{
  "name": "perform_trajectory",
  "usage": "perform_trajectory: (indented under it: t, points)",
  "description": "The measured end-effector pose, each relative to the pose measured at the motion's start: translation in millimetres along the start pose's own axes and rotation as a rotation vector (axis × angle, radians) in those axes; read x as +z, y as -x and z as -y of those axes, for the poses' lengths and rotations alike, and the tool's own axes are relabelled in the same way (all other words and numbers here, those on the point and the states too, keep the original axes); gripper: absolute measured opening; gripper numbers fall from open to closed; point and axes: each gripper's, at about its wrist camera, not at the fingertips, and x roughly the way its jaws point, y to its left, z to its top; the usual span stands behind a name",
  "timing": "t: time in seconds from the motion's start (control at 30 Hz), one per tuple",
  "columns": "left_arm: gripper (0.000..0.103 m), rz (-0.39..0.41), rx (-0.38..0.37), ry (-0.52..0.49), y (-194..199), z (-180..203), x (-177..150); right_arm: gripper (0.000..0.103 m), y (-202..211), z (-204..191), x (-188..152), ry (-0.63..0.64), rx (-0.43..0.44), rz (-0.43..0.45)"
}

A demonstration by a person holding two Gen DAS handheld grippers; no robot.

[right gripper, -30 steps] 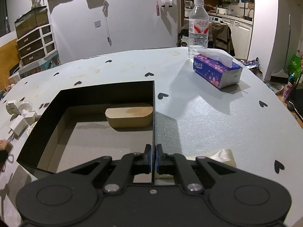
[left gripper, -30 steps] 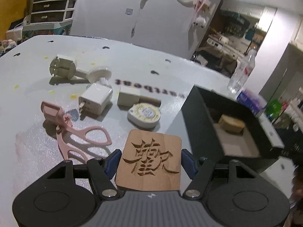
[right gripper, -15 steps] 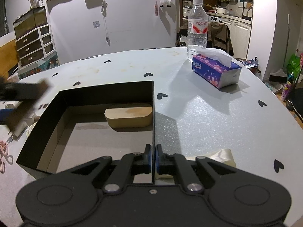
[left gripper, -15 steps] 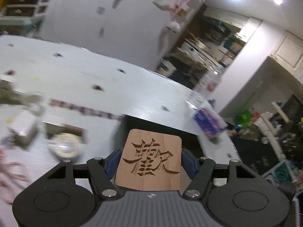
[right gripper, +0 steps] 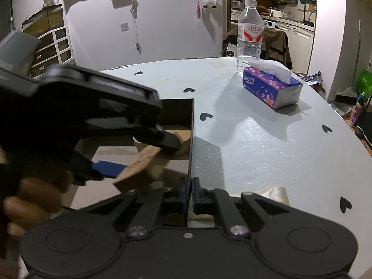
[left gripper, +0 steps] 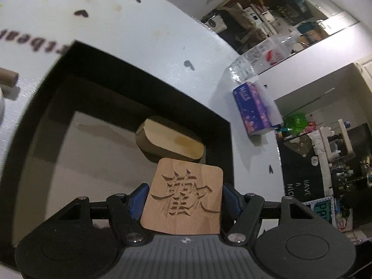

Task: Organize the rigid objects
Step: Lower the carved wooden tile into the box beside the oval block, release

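The left gripper [left gripper: 183,197] clamps a square wooden tile [left gripper: 183,193] by its two side edges, blue pads pressed against it. The tile hangs above the open black box [left gripper: 144,81], tilted down toward its floor. Carved into the tile is a large Chinese character; I cannot read it with certainty. In the right wrist view the tile [right gripper: 137,165] shows only edge-on and blurred, and the left gripper [right gripper: 139,162] covers most of the box [right gripper: 192,125] — its left half is hidden. A blurred hand [right gripper: 30,200] sits at the frame's lower left.

Inside the box, against the far wall, lies a rounded wooden block [left gripper: 169,139], partly hidden behind the tile.

The right gripper [right gripper: 190,195] is pinched onto the box's thin right wall, jaws almost together. Something pale [right gripper: 277,195] lies just beyond it, mostly hidden by the gripper body.

On the grey table [right gripper: 255,139], printed with small black hearts, stands a water bottle [right gripper: 250,37] with a red label, its writing too small to read. Beside it is a purple tissue pack [right gripper: 272,88] marked "Natural". Dark lettering on the table at the left view's edge is cut off and blurred.
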Motion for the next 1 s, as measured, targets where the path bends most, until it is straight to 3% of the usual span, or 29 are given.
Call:
perform_trajectory:
  t: [0.13,0.27,0.47,0.77,1.0]
  points:
    - [0.068,-0.012,0.011,0.049,-19,-2,1,0.006,0,1,0,-0.002,0.001,0.000]
    - [0.082,0.012,-0.021,0.075,-16,-6,6,0.006,-1,0,0,-0.005,0.003,0.000]
    - [0.082,-0.008,-0.044,0.063,-17,-8,6,0.006,-1,1,0,-0.010,0.004,-0.001]
    - [0.083,-0.017,-0.083,0.022,-9,-9,4,0.006,-1,2,0,-0.019,0.006,0.000]
    - [0.089,0.046,-0.094,-0.096,20,-3,-1,0.006,-1,3,0,-0.023,0.006,0.002]
